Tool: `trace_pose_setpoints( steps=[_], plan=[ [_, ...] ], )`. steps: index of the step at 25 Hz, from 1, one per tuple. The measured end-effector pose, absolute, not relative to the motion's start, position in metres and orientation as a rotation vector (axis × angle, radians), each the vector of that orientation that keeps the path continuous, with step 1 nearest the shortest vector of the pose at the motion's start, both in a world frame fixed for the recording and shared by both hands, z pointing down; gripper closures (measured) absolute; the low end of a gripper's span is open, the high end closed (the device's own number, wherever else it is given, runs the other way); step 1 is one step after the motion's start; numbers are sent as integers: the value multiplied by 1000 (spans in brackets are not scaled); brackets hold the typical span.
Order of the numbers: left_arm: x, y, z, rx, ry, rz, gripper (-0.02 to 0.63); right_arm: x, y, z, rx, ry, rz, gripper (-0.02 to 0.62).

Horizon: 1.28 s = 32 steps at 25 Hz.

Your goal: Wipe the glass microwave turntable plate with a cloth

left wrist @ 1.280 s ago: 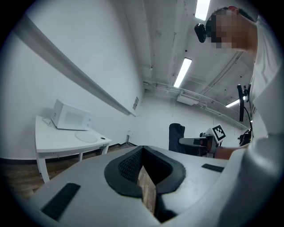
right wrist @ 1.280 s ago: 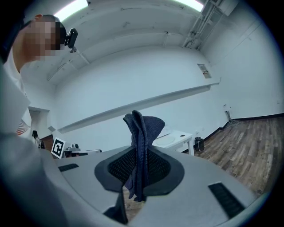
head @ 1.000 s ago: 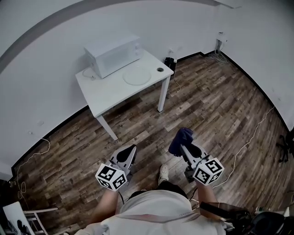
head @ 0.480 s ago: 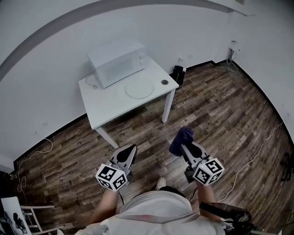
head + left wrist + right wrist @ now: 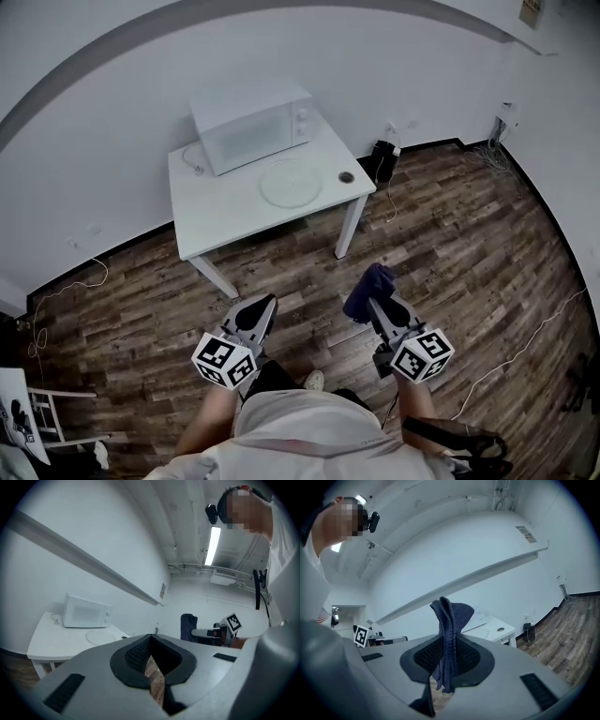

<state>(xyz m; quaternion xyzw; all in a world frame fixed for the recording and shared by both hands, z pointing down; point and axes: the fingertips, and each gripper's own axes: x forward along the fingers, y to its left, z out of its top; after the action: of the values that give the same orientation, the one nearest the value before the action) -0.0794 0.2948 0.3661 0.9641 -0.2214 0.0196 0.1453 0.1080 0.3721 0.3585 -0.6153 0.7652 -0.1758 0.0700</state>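
Note:
The round glass turntable plate (image 5: 291, 183) lies on a white table (image 5: 220, 211) in front of a white microwave (image 5: 251, 122), some way ahead of me. My right gripper (image 5: 372, 302) is held over the wooden floor, shut on a dark blue cloth (image 5: 368, 285). The cloth (image 5: 449, 620) stands up folded between the jaws in the right gripper view. My left gripper (image 5: 265, 305) is level with it at the left, jaws together and nothing between them. In the left gripper view the plate (image 5: 100, 637) and microwave (image 5: 86, 613) show at the left.
A small dark round thing (image 5: 347, 176) sits at the table's right corner. A black box with cables (image 5: 381, 161) stands at the wall behind the table. Loose cables (image 5: 66, 300) trail over the floor at the left. A chair (image 5: 42, 427) is at the lower left.
The table, microwave and plate have shifted lower and rightward in the head view and look nearer. Both grippers keep their pose; the cloth stays in the right one.

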Motion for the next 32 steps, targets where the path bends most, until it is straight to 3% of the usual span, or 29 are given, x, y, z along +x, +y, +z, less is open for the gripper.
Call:
trace_pose_setpoints(
  steps=[16, 32],
  plan=[
    [-33, 211, 371, 2757, -636, 3, 596, 146, 297, 365, -1849, 2352, -554, 532],
    [-43, 36, 377, 2702, -690, -13, 597, 139, 117, 364, -1820, 2421, -588, 532]
  ],
)
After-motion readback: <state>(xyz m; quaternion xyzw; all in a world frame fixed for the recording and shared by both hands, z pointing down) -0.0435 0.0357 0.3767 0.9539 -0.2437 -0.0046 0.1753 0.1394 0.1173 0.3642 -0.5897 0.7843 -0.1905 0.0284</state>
